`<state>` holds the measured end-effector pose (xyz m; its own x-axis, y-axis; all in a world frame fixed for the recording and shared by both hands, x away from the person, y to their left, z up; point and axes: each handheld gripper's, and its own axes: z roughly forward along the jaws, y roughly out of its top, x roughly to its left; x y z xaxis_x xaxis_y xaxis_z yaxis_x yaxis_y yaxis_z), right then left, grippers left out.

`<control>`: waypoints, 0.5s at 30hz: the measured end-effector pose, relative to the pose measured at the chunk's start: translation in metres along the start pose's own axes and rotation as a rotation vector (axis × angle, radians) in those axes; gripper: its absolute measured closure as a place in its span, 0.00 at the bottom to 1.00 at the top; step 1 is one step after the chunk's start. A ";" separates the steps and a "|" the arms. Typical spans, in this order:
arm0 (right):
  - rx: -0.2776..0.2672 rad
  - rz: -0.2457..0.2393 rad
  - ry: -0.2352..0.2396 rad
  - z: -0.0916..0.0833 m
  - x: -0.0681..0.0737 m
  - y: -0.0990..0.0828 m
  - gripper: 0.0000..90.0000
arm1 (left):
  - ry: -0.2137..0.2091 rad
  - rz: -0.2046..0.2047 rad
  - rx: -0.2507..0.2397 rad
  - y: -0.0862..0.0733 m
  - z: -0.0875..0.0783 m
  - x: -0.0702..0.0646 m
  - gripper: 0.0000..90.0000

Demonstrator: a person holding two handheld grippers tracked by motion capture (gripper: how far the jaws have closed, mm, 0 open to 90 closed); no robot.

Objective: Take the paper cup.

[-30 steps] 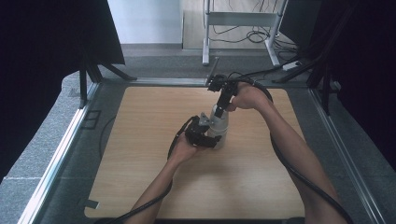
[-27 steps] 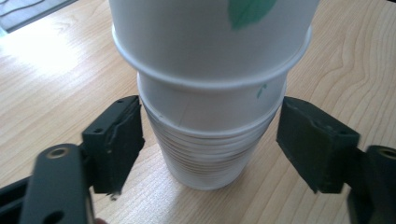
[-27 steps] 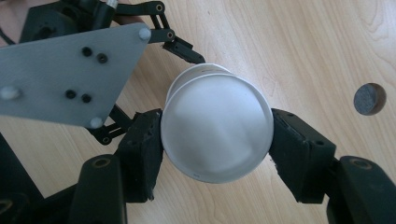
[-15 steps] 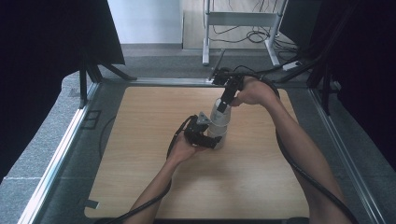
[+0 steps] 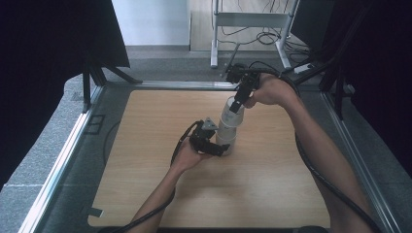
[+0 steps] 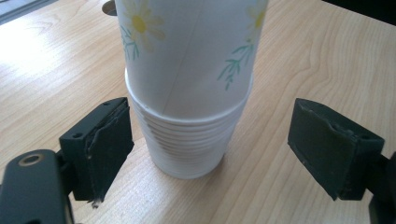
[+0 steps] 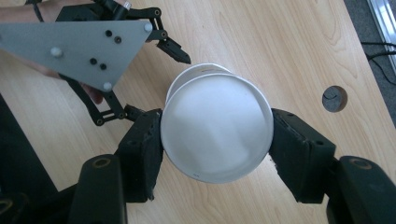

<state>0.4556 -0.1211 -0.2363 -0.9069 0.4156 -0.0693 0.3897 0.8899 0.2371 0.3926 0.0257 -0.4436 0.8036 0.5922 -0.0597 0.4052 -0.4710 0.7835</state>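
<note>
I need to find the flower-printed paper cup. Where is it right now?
The flower-printed paper cup sits near the middle of the wooden table, partly lifted out of the stack of paper cups, clamped at its rim by the right gripper.

A top cup (image 5: 232, 110) sits in the cup stack (image 5: 225, 141) on the table (image 5: 145, 121).

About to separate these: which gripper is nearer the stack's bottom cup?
Left. The left gripper straddles the bottom cup at table level, jaws open and clear of it; the right gripper clamps the top cup.
</note>
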 end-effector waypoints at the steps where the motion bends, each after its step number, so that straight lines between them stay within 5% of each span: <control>1: -0.003 0.008 -0.002 -0.002 0.002 0.000 0.42 | -0.005 0.001 0.002 0.000 -0.001 0.000 0.15; 15: -0.020 -0.029 0.002 -0.018 0.012 -0.020 0.42 | -0.019 0.016 0.035 -0.012 -0.021 -0.001 0.15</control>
<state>0.4337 -0.1377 -0.2245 -0.9181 0.3892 -0.0750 0.3598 0.8978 0.2540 0.3776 0.0440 -0.4402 0.8180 0.5722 -0.0592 0.4069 -0.5027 0.7627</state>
